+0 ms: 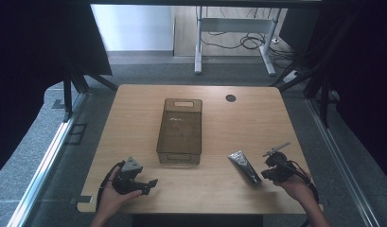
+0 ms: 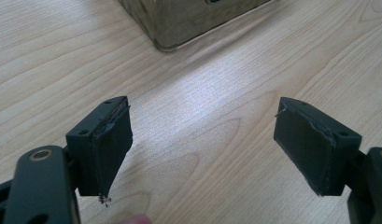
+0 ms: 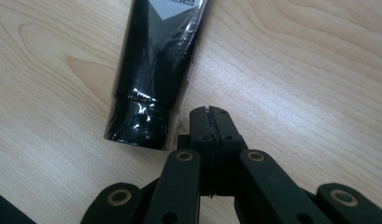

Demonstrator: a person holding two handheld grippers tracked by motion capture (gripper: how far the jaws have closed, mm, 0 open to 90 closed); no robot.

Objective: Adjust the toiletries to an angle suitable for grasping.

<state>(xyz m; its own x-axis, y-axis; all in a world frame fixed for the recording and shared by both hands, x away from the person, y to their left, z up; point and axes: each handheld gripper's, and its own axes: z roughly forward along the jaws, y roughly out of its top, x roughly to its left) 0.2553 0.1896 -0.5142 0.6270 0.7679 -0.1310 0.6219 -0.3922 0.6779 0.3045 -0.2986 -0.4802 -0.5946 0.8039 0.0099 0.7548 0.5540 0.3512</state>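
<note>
A black tube (image 1: 245, 167) in clear wrap lies on the wooden table (image 1: 229, 123) near the front right, its cap end (image 3: 139, 126) toward me. My right gripper (image 1: 268, 174) sits just right of the cap, low over the table. In the right gripper view its jaws are pressed together with nothing between them, tips (image 3: 210, 113) beside the tube (image 3: 158, 60). My left gripper (image 1: 152, 184) is at the front left, held by a hand, jaws wide apart over bare wood (image 2: 202, 126), pads (image 2: 111, 144) empty.
A smoky translucent bin (image 1: 180, 131) with handle cutouts stands mid-table, long side running away from me; its near corner (image 2: 179, 21) lies ahead of the left gripper. A round cable hole (image 1: 230, 98) is at the table's back right. A desk frame and cables stand beyond the table.
</note>
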